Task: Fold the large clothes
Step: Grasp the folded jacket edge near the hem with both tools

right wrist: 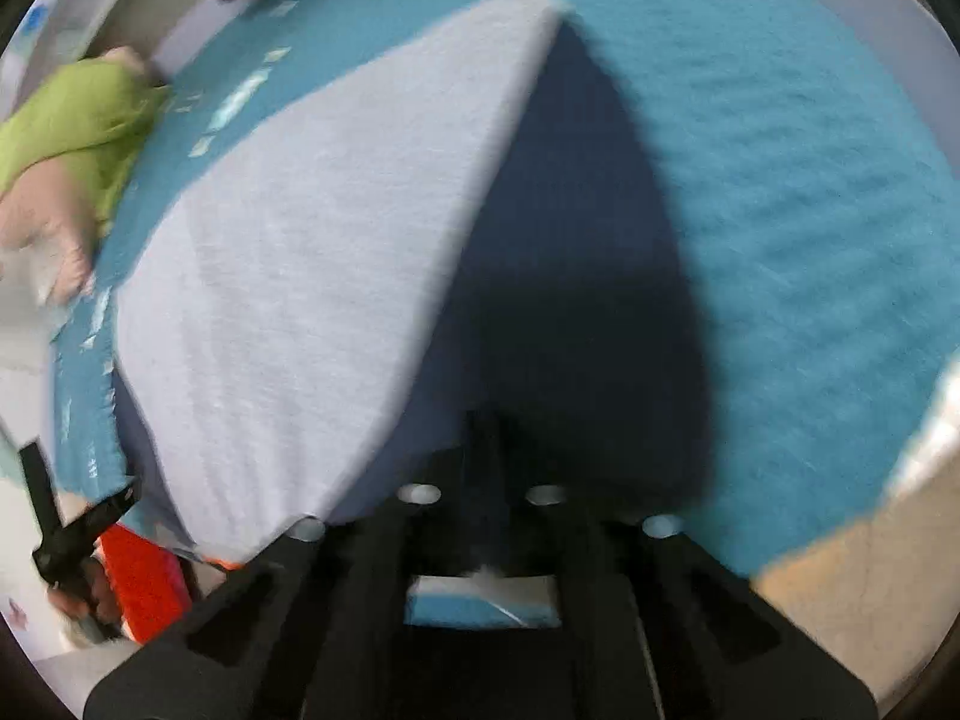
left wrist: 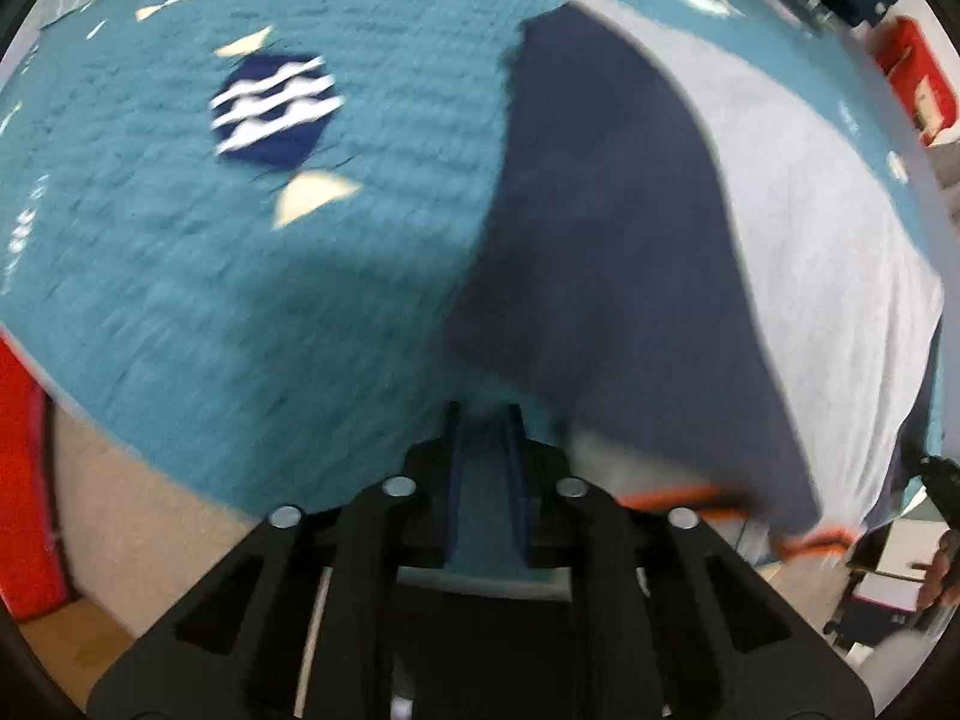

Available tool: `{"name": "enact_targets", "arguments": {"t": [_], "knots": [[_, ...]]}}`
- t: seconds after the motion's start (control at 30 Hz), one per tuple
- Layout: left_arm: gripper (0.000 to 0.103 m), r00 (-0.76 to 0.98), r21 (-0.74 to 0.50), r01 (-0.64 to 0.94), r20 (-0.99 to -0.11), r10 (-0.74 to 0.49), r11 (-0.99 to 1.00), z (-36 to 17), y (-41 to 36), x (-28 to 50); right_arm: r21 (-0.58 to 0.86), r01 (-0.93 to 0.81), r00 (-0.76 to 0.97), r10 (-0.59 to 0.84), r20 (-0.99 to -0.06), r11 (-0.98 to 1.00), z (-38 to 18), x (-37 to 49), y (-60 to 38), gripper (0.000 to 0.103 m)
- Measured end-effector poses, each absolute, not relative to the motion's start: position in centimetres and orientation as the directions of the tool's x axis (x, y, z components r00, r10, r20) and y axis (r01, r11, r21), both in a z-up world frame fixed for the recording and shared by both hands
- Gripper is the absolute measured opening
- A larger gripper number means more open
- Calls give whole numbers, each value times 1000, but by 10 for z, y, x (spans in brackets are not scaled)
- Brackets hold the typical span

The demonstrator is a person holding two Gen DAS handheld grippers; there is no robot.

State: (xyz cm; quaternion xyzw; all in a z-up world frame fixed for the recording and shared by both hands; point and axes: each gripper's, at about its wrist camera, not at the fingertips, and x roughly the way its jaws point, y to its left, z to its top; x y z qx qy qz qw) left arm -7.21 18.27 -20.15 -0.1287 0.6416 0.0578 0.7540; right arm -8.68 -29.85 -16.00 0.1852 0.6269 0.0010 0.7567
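Note:
A large grey garment (left wrist: 810, 240) with a navy panel (left wrist: 600, 240) lies spread on a teal bedspread (left wrist: 240, 312); an orange trim (left wrist: 678, 495) runs along its near hem. My left gripper (left wrist: 485, 420) points down over the bedspread just left of the navy panel, its fingers a narrow gap apart with only teal cloth showing between them. In the right wrist view the grey cloth (right wrist: 300, 270) and navy panel (right wrist: 570, 240) fill the middle. My right gripper (right wrist: 489, 420) is shut, its tips down on the navy fabric; whether cloth is pinched is hidden by blur.
The bedspread (right wrist: 780, 210) carries a navy hexagon patch with white waves (left wrist: 276, 108) and cream shapes. A green cloth (right wrist: 72, 120) lies at its far left edge. Red objects (left wrist: 918, 78) stand off the bed, with beige floor (left wrist: 120, 552) below its near edge.

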Motion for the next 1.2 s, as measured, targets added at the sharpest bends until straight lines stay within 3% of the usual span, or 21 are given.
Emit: {"name": "enact_targets", "arguments": {"t": [0.1, 0.2, 0.27, 0.3, 0.33, 0.4, 0.5, 0.57, 0.6, 0.63, 0.7, 0.73, 0.8, 0.9, 0.97, 1.0, 1.03, 1.1, 1.2], "knots": [[14, 217, -151, -237, -971, -100, 960, -174, 189, -74, 274, 217, 237, 222, -946, 937, -136, -89, -307, 6], [16, 306, -190, -198, -944, -124, 962, -142, 196, -53, 364, 247, 318, 279, -906, 898, -114, -70, -313, 7], [33, 348, -248, -197, -922, -169, 949, -133, 206, -29, 432, 255, 385, 319, -866, 865, -105, -53, -325, 9], [41, 363, -252, -201, -917, -167, 947, -136, 214, -18, 420, 245, 404, 302, -863, 873, -104, -42, -327, 20], [41, 366, -248, -208, -917, -160, 946, -145, 220, 0, 397, 251, 410, 275, -870, 883, -105, -35, -327, 40], [41, 322, -265, -224, -928, -186, 938, -168, 223, 24, 344, 298, 401, 210, -892, 890, -115, -16, -333, 46], [40, 252, -309, -268, -937, -243, 912, -205, 228, 50, 414, 300, 381, 289, -878, 860, -135, 1, -326, 46], [38, 283, -317, -266, -928, -241, 910, -201, 226, 53, 356, 296, 368, 238, -899, 886, -142, 7, -322, 46], [21, 300, -334, -244, -919, -256, 911, -198, 225, 53, 340, 294, 359, 226, -906, 894, -148, 7, -327, 43], [3, 306, -366, -233, -907, -289, 901, -197, 225, 55, 333, 294, 349, 224, -910, 896, -151, 8, -333, 33], [0, 306, -334, -261, -918, -251, 906, -195, 227, 57, 303, 324, 324, 196, -925, 896, -161, 11, -331, 16], [0, 309, -253, -282, -937, -161, 926, -193, 232, 57, 283, 338, 322, 173, -931, 898, -162, 14, -328, 7], [0, 291, -83, -326, -956, 16, 942, -194, 246, 54, 224, 368, 324, 102, -941, 902, -164, 16, -330, 0], [0, 292, -277, -355, -940, -176, 893, -191, 271, 38, 281, 404, 328, 149, -933, 871, -164, 7, -344, 3], [9, 299, -325, -326, -926, -230, 888, -185, 268, 22, 343, 363, 354, 212, -911, 867, -154, -2, -338, 5], [39, 279, -335, -311, -927, -252, 889, -184, 263, 15, 347, 350, 357, 219, -908, 870, -150, -7, -334, 6], [63, 258, -353, -307, -925, -280, 884, -185, 258, 6, 346, 342, 352, 223, -909, 873, -148, -11, -329, 8], [64, 249, -442, -288, -891, -379, 850, -185, 244, -13, 345, 338, 324, 236, -916, 876, -142, -30, -329, 16], [73, 210, -439, -338, -897, -388, 832, -189, 233, -38, 333, 366, 293, 232, -927, 869, -143, -52, -324, 28]]}}
